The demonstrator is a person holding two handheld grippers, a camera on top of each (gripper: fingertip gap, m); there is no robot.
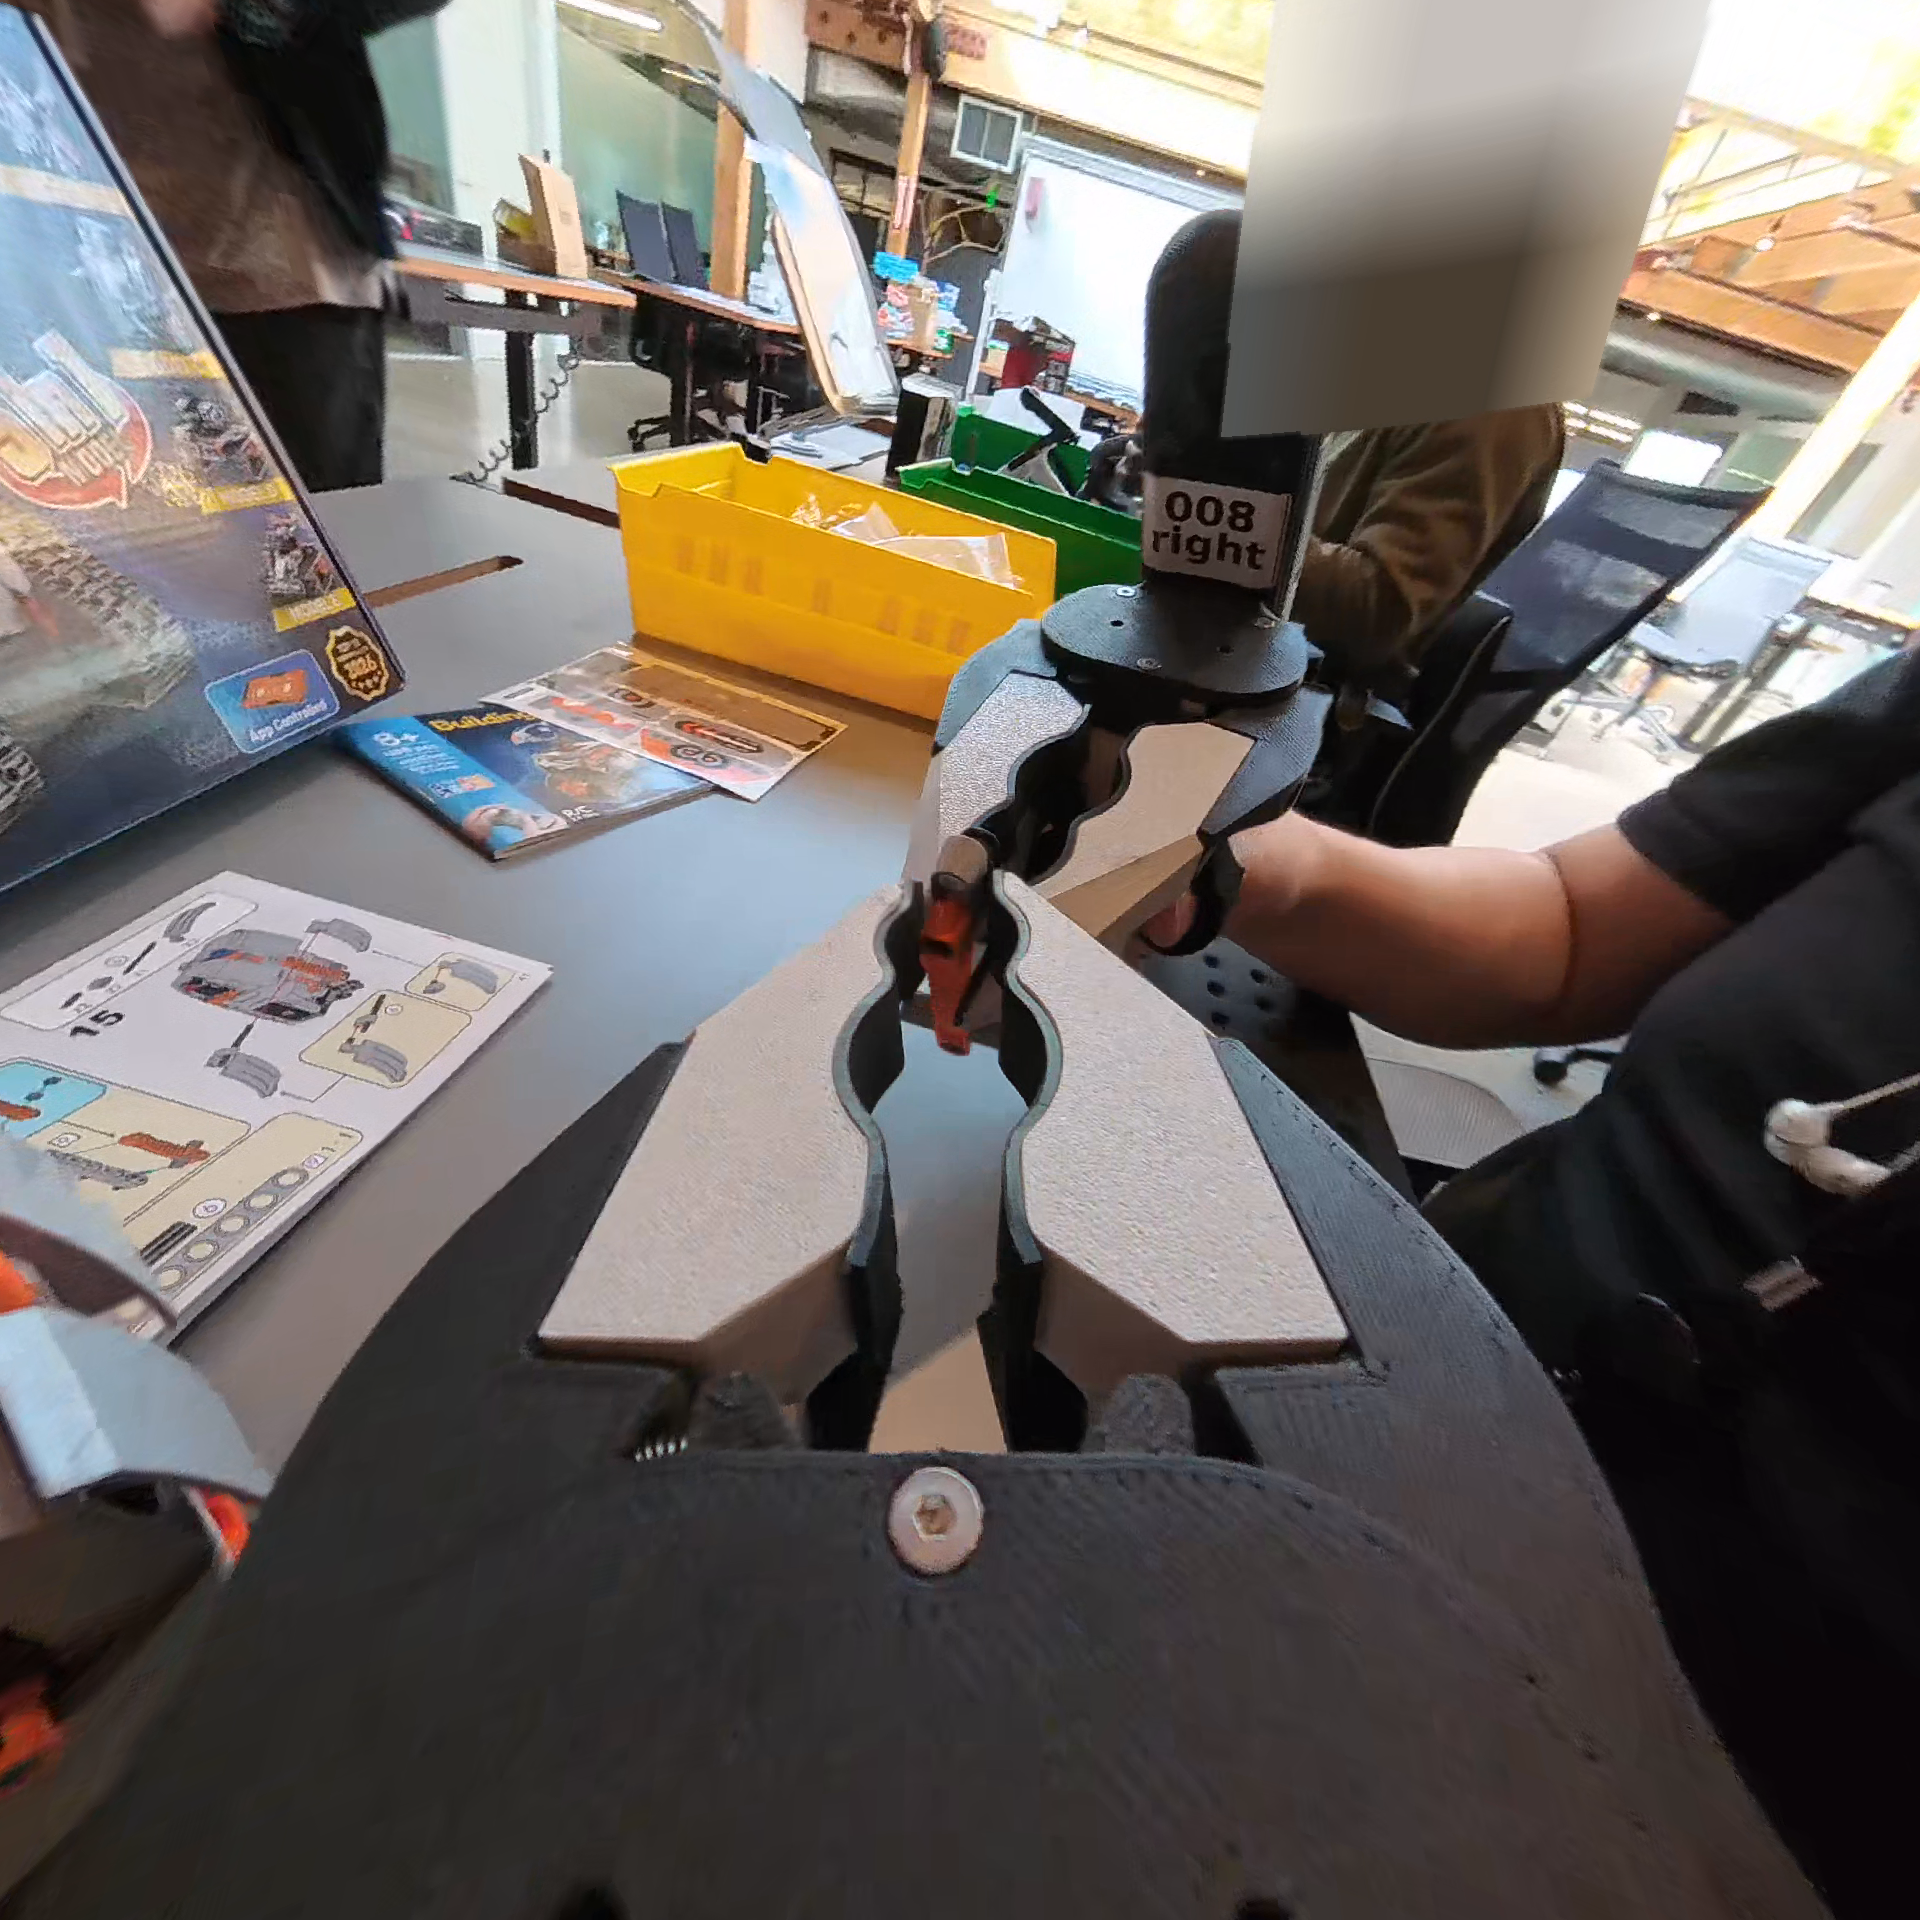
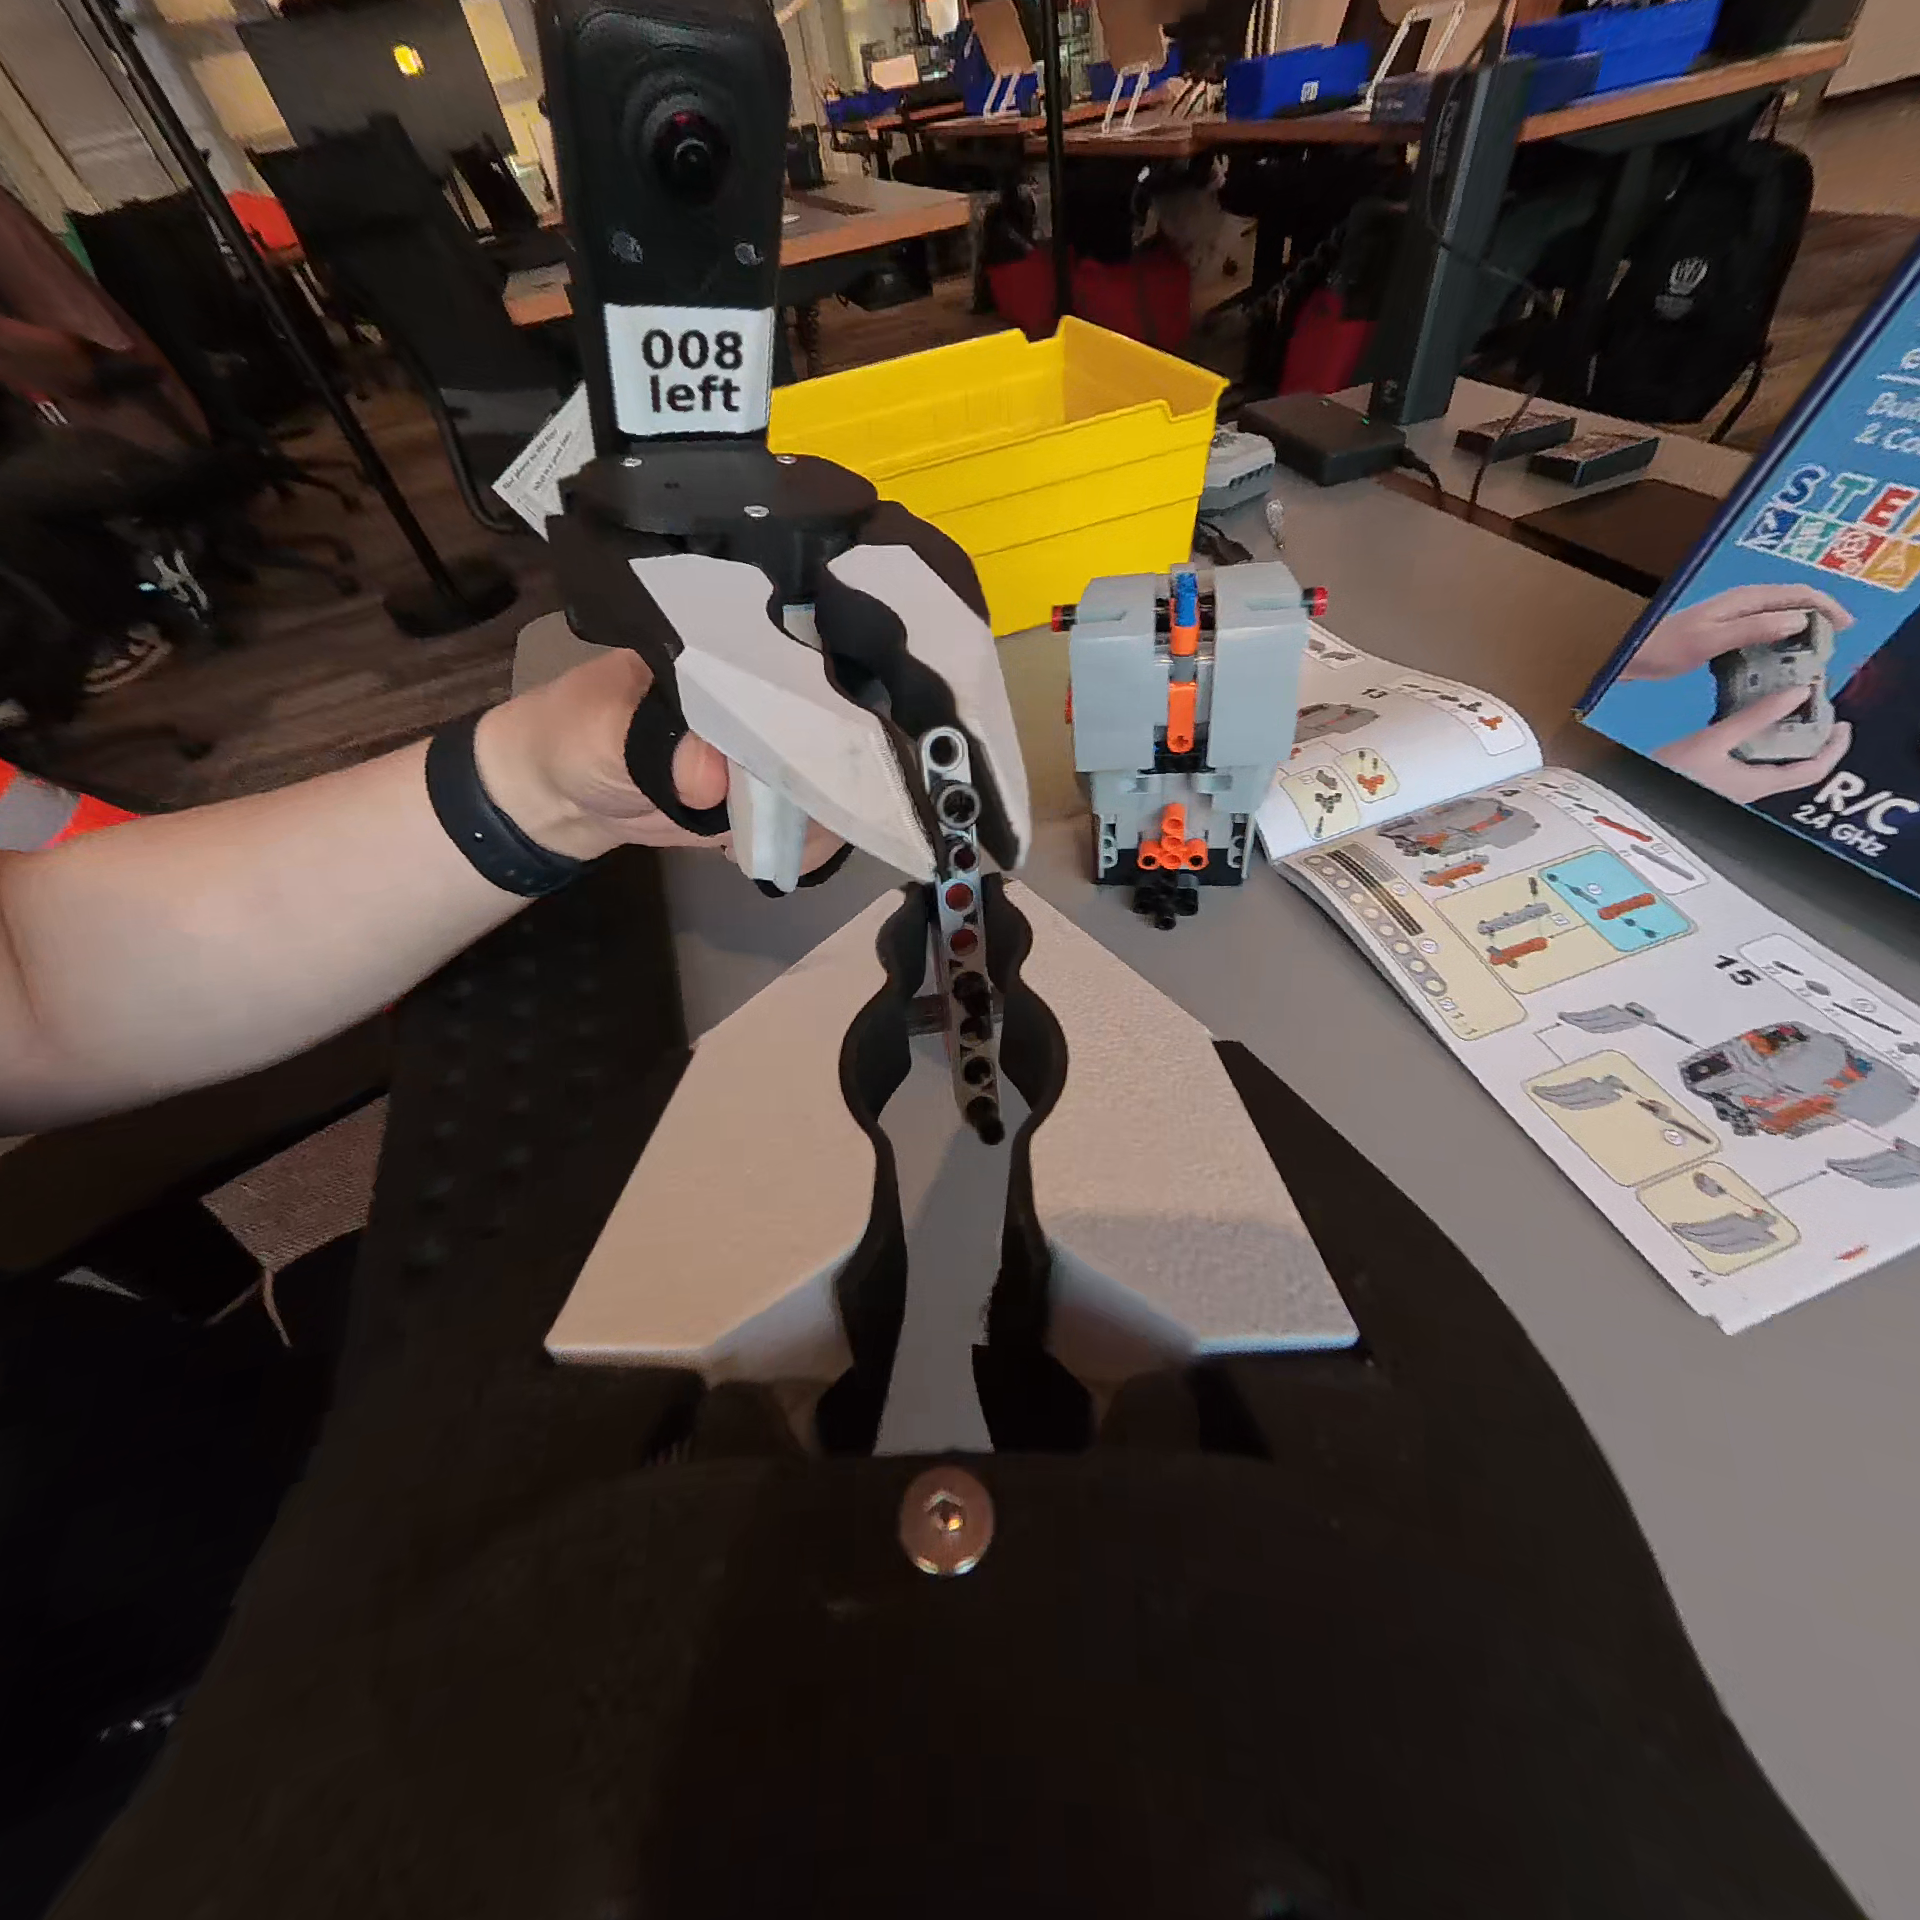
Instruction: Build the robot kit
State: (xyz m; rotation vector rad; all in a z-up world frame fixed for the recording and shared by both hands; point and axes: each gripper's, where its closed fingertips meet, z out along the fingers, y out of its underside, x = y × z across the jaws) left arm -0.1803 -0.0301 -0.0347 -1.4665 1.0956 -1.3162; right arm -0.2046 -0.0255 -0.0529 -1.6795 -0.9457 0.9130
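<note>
My left gripper and my right gripper meet tip to tip above the grey table. Both are closed on one small brick assembly. In the right wrist view it is a grey beam with holes, tilted nearly upright, its top in the left gripper and its lower part between my right fingers. In the left wrist view its orange side shows between my left fingertips, with the grey end in the right gripper. A grey and orange brick model stands on the table behind.
An open instruction booklet lies on the table and also shows in the left wrist view. A yellow bin, a green bin, the kit's box, a blue booklet and a sticker sheet stand around. People and chairs are beyond. The tips of both grippers are at nearly the same place.
</note>
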